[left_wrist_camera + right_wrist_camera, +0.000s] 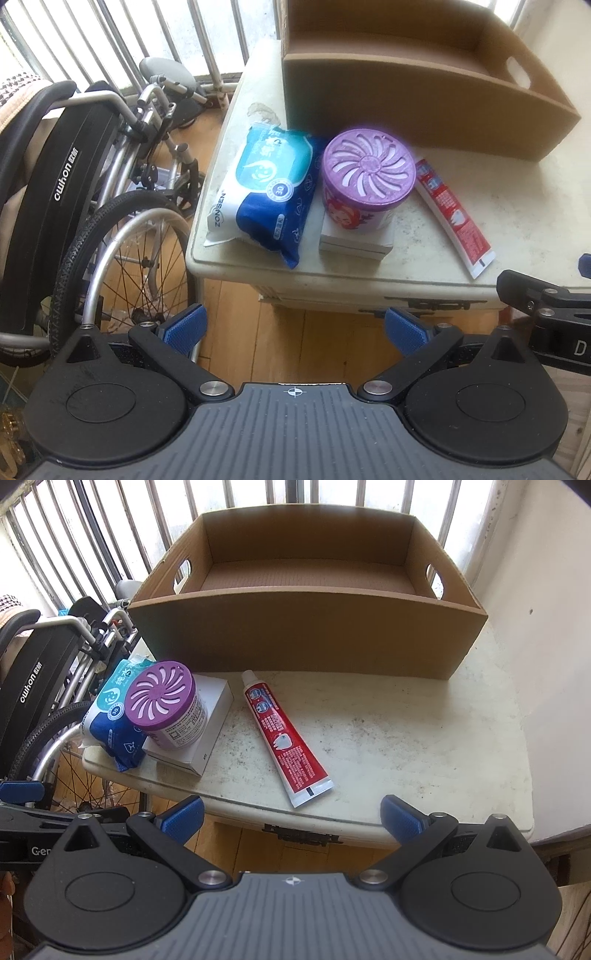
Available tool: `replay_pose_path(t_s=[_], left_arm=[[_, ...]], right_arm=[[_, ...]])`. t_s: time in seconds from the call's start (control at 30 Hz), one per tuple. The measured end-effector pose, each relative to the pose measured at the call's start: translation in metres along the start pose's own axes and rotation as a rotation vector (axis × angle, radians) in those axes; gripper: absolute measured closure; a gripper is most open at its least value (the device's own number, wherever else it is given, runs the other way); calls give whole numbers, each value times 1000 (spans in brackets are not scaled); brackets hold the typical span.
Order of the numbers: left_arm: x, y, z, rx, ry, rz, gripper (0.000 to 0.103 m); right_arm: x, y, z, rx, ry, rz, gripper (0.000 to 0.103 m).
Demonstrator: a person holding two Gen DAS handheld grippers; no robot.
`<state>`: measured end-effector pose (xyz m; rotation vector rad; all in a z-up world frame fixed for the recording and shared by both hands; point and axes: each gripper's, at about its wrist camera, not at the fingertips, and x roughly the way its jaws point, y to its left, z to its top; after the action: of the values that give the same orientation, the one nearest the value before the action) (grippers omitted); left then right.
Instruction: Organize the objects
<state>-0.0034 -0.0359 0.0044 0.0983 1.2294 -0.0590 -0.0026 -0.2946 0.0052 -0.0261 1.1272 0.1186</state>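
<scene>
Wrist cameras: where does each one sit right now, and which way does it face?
Left wrist: on the open left gripper, off the table's front-left corner, facing the wipes pack, with the wheelchair left. The right gripper's edge shows.
Right wrist: on the open right gripper, at the front edge, facing the cardboard box; the toothpaste tube lies ahead.
Shared: purple-lidded can on a white box.

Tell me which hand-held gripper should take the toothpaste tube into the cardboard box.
Right. The right hand-held gripper is open with the toothpaste tube lying straight ahead of it and the cardboard box just beyond. The left hand-held gripper faces the wipes pack and purple air freshener instead.
</scene>
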Motion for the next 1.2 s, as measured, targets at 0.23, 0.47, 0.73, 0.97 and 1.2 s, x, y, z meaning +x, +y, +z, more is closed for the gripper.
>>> replay_pose_path(t_s=[0.23,0.47,0.73,0.97,1.2], left_arm=[[-6,-8,3,22,-71,-30,0],[-10,-16,4,38,-141,-76,0],[-12,-28,6,53,-203,-135,0],[-6,-50,6,89,-245,-189,2],[10,-75,4,75,-237,-240,8]], right_arm=[[-3,-12,4,25,-49,10,0],[-4,-25,10,24,-102,18,0],[-4,-44,18,24,-147,52,0],[5,-65,29,-14,-188,101,0],[33,-84,45,-19,-154,220,0]])
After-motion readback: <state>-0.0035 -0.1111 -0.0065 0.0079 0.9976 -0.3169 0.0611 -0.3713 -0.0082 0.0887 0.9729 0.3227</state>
